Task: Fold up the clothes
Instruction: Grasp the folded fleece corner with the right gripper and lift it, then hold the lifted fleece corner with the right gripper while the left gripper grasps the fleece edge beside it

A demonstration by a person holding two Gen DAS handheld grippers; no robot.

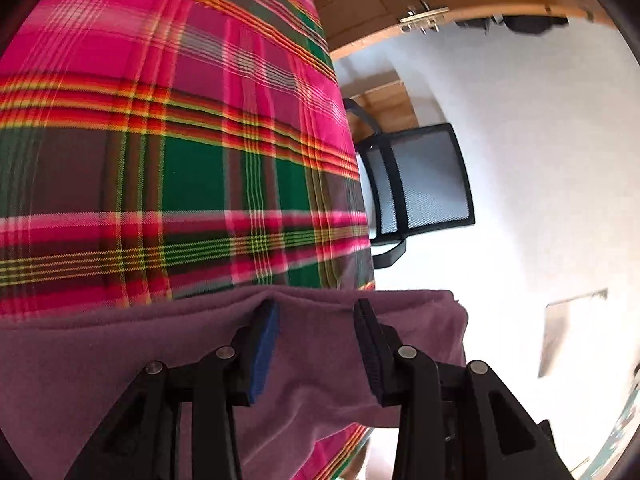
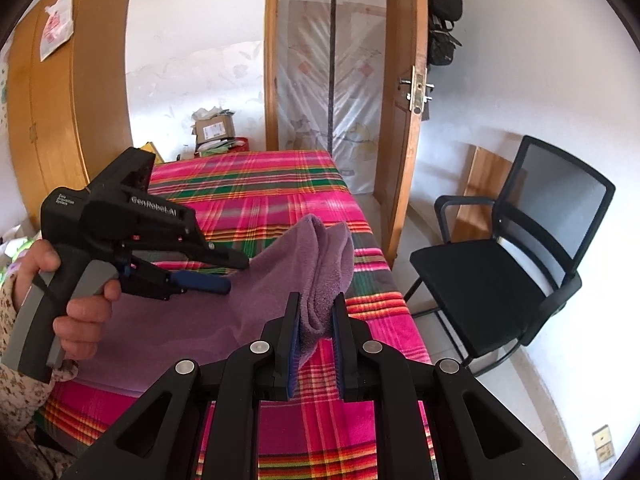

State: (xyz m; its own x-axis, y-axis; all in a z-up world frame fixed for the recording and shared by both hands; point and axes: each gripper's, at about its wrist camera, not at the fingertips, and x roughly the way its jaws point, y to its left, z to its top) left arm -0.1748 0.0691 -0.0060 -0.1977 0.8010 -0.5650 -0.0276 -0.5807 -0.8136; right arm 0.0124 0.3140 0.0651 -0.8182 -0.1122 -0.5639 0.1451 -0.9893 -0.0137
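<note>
Up off the pink-and-green plaid bedspread (image 2: 256, 184), soft purple fleece garment (image 2: 256, 276): bunched fold pinched in right gripper (image 2: 316, 312); left gripper (image 1: 316, 312) spread apart over its edge.

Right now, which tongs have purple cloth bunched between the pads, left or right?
The right tongs: a gathered fold of the purple cloth is pinched between their pads. The left tongs stand wide apart, with the cloth only draped between them over the plaid bedspread.
</note>
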